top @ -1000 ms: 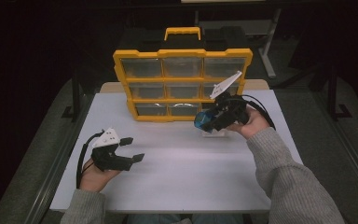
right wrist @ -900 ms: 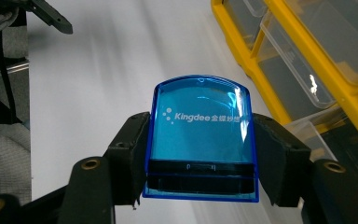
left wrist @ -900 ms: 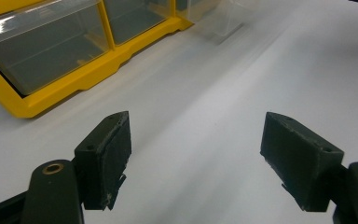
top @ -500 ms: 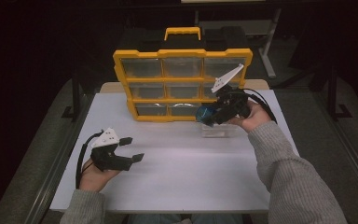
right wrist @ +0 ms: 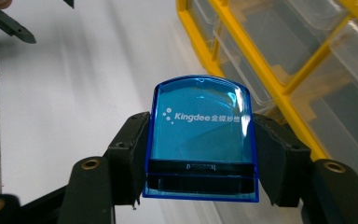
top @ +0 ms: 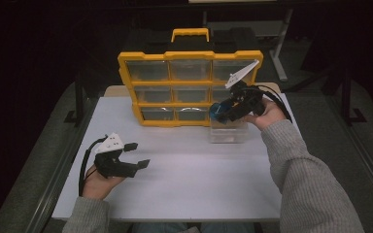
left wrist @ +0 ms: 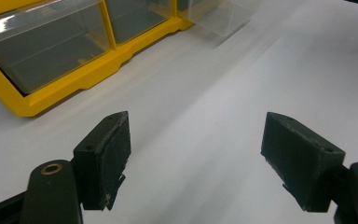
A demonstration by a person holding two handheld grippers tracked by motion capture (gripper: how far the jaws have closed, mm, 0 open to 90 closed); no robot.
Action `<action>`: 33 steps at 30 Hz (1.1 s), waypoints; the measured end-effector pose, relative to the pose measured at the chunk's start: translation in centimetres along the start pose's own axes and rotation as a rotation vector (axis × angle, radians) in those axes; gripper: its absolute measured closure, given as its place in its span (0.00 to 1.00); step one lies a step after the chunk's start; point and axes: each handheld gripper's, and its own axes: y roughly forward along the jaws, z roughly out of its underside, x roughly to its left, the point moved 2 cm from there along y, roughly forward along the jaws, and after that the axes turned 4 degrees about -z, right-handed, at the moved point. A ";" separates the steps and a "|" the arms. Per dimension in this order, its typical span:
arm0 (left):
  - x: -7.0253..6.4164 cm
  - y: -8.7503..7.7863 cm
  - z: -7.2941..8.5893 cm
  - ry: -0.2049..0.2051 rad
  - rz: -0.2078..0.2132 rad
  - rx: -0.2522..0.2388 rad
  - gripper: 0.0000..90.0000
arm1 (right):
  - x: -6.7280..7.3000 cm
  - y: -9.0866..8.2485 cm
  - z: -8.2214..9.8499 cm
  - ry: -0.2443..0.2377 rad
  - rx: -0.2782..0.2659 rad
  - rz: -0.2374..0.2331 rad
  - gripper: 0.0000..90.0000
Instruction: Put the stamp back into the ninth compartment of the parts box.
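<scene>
the blue translucent box (right wrist: 200,140), printed with white "kingdee" lettering, sits pinched between the pads of the right hand-held gripper (right wrist: 200,158), one pad flat against each of its sides. in the high view the blue translucent box (top: 217,109) is held up off the counter (top: 189,184), just in front of the lower right part of the yellow drawer organizer (top: 190,88) and above a clear plastic drawer (top: 228,132) that lies on the counter beside the organizer. the right hand-held gripper (top: 222,111) points toward the organizer's clear compartments. well apart, near the counter's front left, the left hand-held gripper (top: 138,154) rests low in the person's hand with its jaws spread wide; the left hand-held gripper (left wrist: 196,158) has bare white counter between its pads.
</scene>
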 end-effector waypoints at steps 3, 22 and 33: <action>0.0 0.0 0.0 -0.005 -0.001 -0.004 0.27 | -0.5 0.0 0.1 -0.015 0.004 0.013 0.44; 0.1 -0.1 0.1 -0.001 -0.002 -0.003 0.27 | -2.3 1.3 1.6 0.002 0.054 0.040 0.44; 0.0 0.0 0.1 -0.007 -0.001 -0.003 0.27 | -3.1 1.9 2.6 0.046 0.082 0.033 0.44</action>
